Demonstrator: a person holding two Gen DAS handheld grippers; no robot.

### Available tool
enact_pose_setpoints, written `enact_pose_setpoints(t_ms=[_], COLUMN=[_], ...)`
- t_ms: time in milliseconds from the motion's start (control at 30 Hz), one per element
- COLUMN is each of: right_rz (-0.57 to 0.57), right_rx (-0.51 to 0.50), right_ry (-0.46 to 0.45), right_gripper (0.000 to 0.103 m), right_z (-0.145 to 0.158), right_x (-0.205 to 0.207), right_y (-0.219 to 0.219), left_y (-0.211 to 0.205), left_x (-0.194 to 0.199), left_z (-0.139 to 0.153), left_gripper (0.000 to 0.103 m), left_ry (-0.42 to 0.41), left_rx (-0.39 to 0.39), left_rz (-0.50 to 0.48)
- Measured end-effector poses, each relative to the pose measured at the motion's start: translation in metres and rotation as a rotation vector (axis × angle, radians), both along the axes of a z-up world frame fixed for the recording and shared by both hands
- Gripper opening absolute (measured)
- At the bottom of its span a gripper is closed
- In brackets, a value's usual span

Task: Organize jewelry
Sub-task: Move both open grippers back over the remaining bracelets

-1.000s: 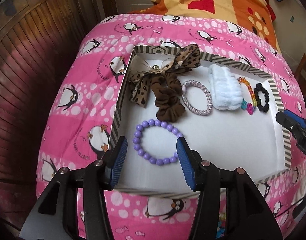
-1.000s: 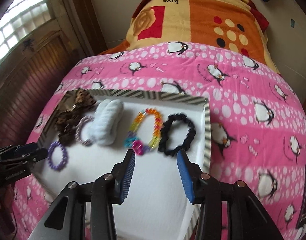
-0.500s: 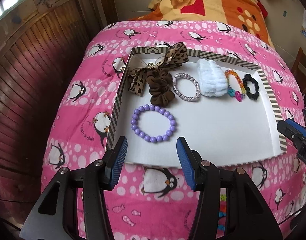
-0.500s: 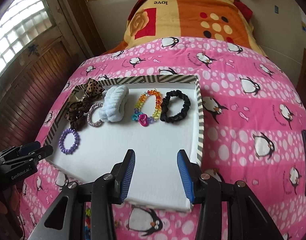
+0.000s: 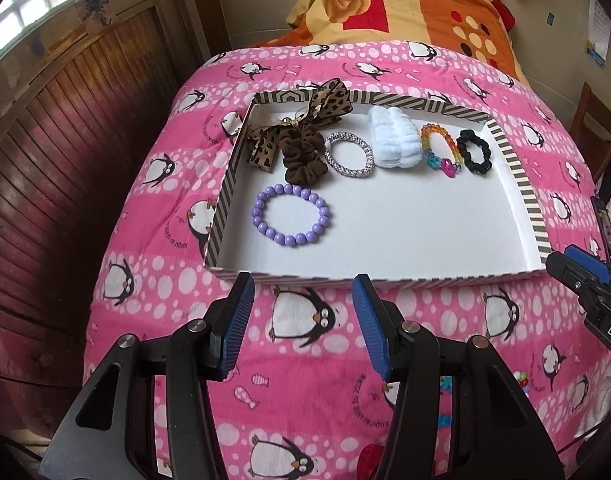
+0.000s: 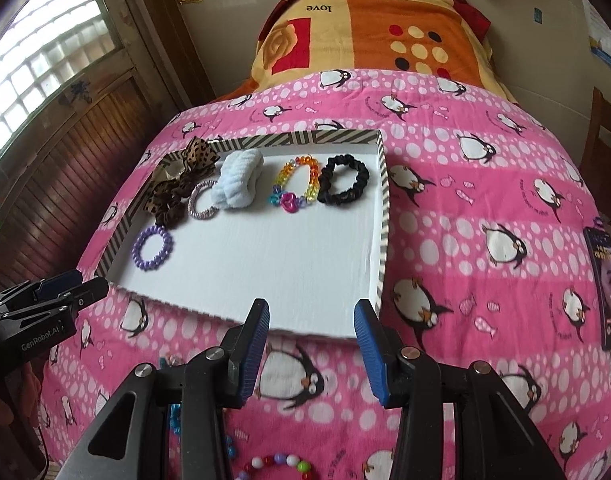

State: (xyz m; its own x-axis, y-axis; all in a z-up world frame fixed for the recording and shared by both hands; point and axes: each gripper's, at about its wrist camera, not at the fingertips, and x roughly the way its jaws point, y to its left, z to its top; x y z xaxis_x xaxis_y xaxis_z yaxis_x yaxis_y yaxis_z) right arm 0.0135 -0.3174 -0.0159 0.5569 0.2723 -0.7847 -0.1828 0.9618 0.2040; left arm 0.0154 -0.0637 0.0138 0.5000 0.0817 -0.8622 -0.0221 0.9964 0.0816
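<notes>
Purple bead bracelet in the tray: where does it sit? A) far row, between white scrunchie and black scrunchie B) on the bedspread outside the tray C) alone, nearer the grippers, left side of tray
C: the purple bead bracelet lies alone in front of the far row, by the tray's left wall.

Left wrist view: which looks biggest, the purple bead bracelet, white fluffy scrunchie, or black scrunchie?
1. purple bead bracelet, though it lies nearest the camera
2. white fluffy scrunchie
3. black scrunchie

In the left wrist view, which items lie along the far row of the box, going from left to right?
leopard bow → brown scrunchie → silver hair tie → white fluffy scrunchie → rainbow bead bracelet → black scrunchie
</notes>
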Motion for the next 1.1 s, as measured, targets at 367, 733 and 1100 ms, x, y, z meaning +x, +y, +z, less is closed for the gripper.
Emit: enact_pose_setpoints(t_ms=[367, 733, 1100], right_rz=[0.019, 0.043, 0.055], right_rx=[-0.016, -0.024, -0.023], right_ry=[0.002, 0.007, 0.018], right_gripper=[0.042, 0.043, 0.043], right_z=[0.001, -0.001, -0.005], right_x=[-0.022, -0.043, -0.068], right_y=[-0.003, -0.005, -0.009], left_y=[-0.005, -0.014, -0.014], left_x=[-0.021, -0.038, -0.062], left_z=[0.001, 0.003, -0.004], left_gripper=[0.051, 0.051, 0.051], left_ry=[-0.005, -0.014, 0.042], left_rx=[0.006, 0.017, -0.084], left_rz=[0.005, 0.002, 0.002])
